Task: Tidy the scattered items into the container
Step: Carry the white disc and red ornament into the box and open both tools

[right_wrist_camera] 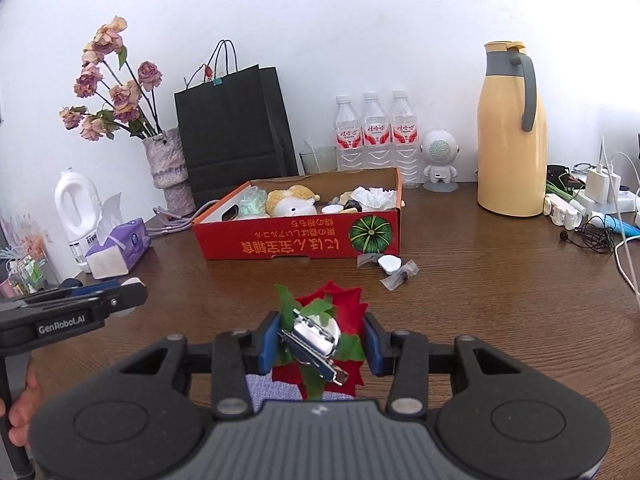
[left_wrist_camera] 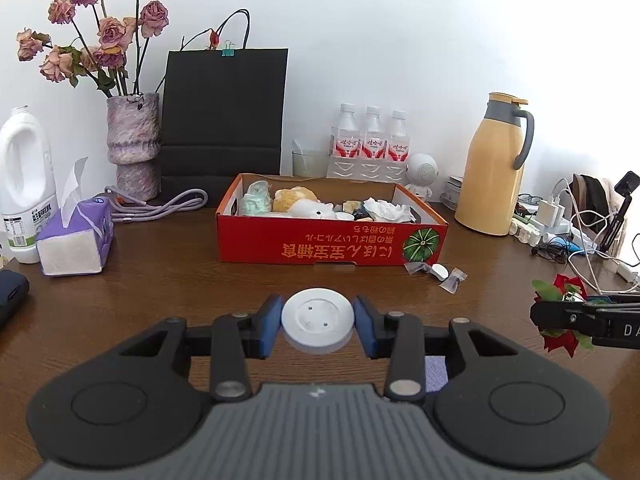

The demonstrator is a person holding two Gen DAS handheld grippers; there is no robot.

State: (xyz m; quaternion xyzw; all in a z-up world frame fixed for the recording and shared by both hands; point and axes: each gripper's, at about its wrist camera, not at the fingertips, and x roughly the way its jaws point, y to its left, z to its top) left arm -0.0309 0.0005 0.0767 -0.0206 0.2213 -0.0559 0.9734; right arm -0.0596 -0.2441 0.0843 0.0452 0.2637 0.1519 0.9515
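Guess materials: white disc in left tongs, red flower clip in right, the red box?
White disc: matte, likely plastic or ceramic; uniform surface, two small holes.
Red flower clip: fabric-looking petals and leaves, shiny chrome metal clasp with reflections.
Red box: printed cardboard; brown raw inner walls, folded edges.

A dark brown wooden table point(left_wrist_camera: 168, 280) runs to the white wall; on it sits a red cardboard box point(left_wrist_camera: 328, 246), with clear wrappers and a small white capsule point(left_wrist_camera: 439, 271) just beside its front right corner. Left of the box lie a purple tissue pack point(left_wrist_camera: 76, 240), a white jug point(left_wrist_camera: 24, 184) and a vase of dried roses point(left_wrist_camera: 134, 144); behind it stand a black paper bag point(left_wrist_camera: 224, 120), a glass point(left_wrist_camera: 310, 163) and three water bottles point(left_wrist_camera: 372, 140); to the right stand a yellow thermos point(left_wrist_camera: 492, 168) and tangled chargers and cables point(left_wrist_camera: 560, 220).
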